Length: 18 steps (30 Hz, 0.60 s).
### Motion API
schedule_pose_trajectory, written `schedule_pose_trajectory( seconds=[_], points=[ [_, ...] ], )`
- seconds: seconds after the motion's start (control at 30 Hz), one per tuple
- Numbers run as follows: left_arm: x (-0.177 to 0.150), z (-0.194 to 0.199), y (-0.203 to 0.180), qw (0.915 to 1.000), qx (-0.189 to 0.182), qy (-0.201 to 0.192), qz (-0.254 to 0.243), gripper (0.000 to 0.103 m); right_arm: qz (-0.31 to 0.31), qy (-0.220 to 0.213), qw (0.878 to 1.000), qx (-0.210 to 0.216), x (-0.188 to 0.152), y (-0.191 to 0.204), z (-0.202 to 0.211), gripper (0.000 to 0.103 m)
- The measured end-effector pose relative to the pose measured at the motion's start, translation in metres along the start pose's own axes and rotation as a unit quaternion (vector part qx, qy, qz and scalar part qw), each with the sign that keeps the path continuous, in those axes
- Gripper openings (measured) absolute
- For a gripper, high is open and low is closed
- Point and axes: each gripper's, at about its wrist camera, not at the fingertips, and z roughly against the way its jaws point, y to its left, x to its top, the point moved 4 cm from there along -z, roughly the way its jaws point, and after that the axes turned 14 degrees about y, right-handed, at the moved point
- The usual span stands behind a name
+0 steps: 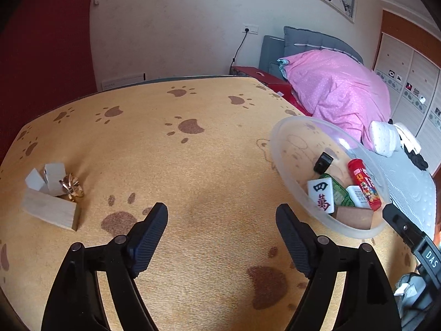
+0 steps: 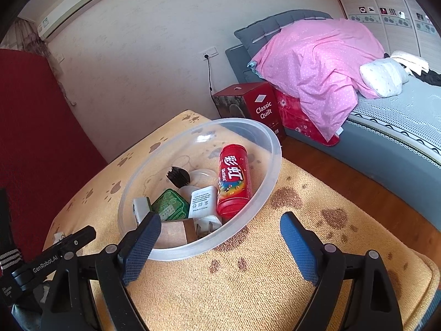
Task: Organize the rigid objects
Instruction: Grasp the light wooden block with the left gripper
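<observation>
Your clear round plastic bowl (image 2: 271, 138) holds a red Skittles tube (image 2: 234, 182) lying on its side, a white plug adapter (image 2: 202, 204), a green patterned tile (image 2: 169, 207), a white mahjong tile (image 1: 321, 195), a black clip (image 1: 323, 162) and a brown wooden block (image 1: 354, 216). Well apart on your desk sit pale wooden blocks (image 1: 51, 211) touching a gold metal clip (image 1: 72, 189).

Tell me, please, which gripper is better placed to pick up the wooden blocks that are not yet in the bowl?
The left gripper. It is open and empty, and the wooden blocks lie on the cloth in its view. The right gripper, also open, faces the clear bowl; the blocks are outside its view.
</observation>
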Motion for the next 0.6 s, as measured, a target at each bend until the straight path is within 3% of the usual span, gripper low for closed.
schedule_pose_trajectory(
  seconds=[0.3, 0.6],
  points=[
    [-0.013, 0.008, 0.051, 0.9994, 0.026, 0.003, 0.025, 0.085, 0.042, 0.003, 0.999, 0.000, -0.004, 0.017, 0.009, 0.094],
    [-0.022, 0.013, 0.098, 0.9967, 0.045, -0.003, 0.068, 0.085, 0.082, 0.037, 0.993, 0.072, -0.018, 0.056, 0.026, 0.097]
  ],
)
